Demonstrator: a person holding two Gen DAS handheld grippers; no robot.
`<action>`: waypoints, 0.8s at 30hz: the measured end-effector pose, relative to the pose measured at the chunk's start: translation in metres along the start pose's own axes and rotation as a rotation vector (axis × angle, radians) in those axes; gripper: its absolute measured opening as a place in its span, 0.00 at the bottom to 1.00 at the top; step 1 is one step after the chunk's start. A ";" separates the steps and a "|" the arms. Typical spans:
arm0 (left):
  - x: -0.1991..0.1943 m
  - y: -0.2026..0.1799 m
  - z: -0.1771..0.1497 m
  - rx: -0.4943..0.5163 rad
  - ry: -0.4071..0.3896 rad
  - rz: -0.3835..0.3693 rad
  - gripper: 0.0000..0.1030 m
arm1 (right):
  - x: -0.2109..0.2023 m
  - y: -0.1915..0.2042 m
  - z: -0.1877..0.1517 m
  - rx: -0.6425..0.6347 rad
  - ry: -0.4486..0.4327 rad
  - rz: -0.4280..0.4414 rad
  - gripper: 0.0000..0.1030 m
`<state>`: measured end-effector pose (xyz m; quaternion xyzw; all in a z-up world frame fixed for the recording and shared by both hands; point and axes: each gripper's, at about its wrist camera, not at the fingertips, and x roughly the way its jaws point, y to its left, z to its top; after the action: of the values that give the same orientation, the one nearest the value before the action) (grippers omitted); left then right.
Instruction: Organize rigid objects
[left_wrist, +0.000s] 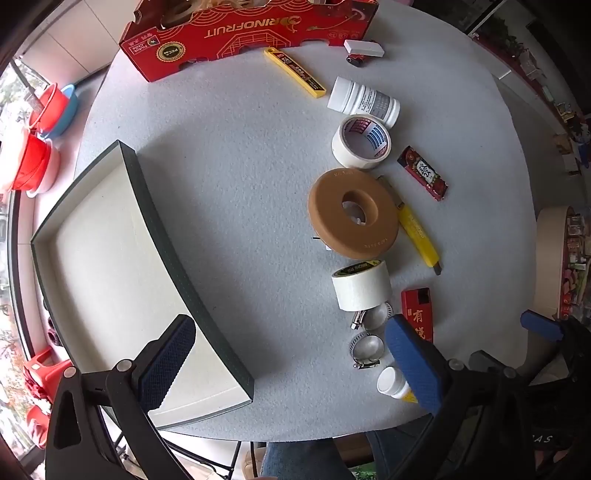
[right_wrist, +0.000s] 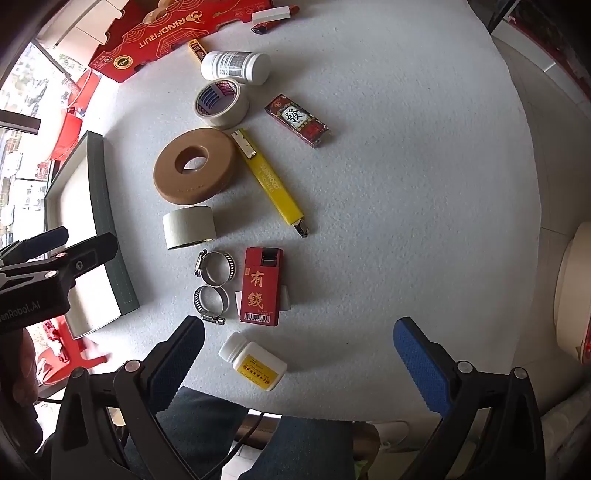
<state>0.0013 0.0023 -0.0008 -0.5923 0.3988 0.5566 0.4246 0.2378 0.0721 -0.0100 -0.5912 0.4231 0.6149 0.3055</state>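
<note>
Both grippers wide open, nothing held. Small bottle (right_wrist: 255, 360) lies just ahead of the right gripper (right_wrist: 299, 354), long axis running diagonally across the jaws, so right's nearer. Left gripper (left_wrist: 291, 363) hovers by the empty tray (left_wrist: 110, 280).

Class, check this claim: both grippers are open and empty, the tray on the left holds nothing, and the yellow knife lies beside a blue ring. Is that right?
One detail is wrong: the ring is brown, not blue, as the right wrist view shows. The yellow knife does lie beside it, the tray holds nothing, and the left gripper and right gripper are open and empty.
</note>
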 end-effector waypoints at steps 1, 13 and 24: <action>0.001 0.000 0.001 -0.002 0.000 0.003 1.00 | 0.001 -0.001 0.001 0.003 0.000 0.002 1.00; 0.009 0.005 0.013 -0.093 -0.007 0.028 1.00 | -0.003 -0.002 0.030 0.022 -0.051 0.001 1.00; 0.014 -0.001 0.033 -0.110 0.034 -0.006 1.00 | -0.010 0.000 0.052 0.022 -0.070 0.019 1.00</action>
<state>-0.0073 0.0340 -0.0149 -0.6253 0.3727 0.5665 0.3862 0.2144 0.1195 -0.0035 -0.5618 0.4246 0.6335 0.3207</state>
